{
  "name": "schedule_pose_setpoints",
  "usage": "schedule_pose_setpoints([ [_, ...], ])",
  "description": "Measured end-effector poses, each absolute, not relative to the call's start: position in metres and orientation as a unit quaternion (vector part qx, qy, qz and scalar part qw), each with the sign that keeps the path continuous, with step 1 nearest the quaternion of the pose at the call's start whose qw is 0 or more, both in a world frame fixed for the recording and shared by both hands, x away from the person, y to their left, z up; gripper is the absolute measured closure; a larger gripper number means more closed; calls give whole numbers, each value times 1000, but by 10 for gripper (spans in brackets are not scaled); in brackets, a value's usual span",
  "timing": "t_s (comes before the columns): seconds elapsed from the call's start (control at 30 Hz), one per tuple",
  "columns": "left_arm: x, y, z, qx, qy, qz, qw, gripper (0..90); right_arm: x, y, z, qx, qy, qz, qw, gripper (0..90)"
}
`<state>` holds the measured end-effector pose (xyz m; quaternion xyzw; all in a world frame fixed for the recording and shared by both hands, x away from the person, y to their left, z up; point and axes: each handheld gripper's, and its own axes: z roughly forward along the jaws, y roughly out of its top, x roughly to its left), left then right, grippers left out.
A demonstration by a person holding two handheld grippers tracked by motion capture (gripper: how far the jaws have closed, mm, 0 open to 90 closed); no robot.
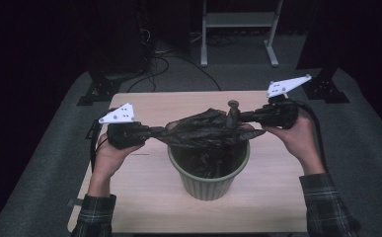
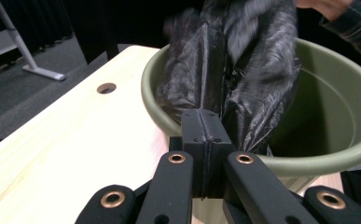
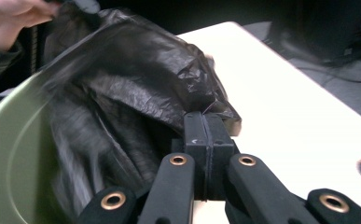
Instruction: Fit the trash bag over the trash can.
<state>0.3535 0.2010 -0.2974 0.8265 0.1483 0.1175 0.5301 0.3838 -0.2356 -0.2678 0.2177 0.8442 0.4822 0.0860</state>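
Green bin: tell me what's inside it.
A black bag hangs partly into the green bin, its top stretched across the rim between the left gripper and right gripper, both shut on it. The bag hides the bin's bottom.

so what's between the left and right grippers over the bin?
High view: the black bin bag, stretched between the left gripper and right gripper, each shut on an edge, above the green bin.
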Motion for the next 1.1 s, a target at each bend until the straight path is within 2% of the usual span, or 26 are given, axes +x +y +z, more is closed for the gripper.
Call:
schedule_pose_setpoints([
  [0.23,352,211,-301,826,160,123,527,897,383,-283,-278,277,822,480,129,900],
  [0.3,353,212,-301,826,160,125,526,898,382,-287,-280,284,819,482,128,898],
  [0.37,353,210,-302,826,161,125,525,897,381,-294,-281,298,809,485,145,763],
  [0.43,354,209,-301,826,160,127,526,896,381,-296,-280,298,804,497,134,735],
  [0.5,354,206,-300,827,156,127,524,894,379,-296,-272,295,793,515,139,667],
  [0.63,354,202,-299,828,152,127,525,890,375,-292,-260,285,790,522,146,599],
  [0.87,353,198,-301,831,147,123,523,890,363,-294,-238,273,783,534,165,548],
  [1.1,351,193,-300,831,139,121,525,890,353,-288,-218,254,786,542,154,504],
])
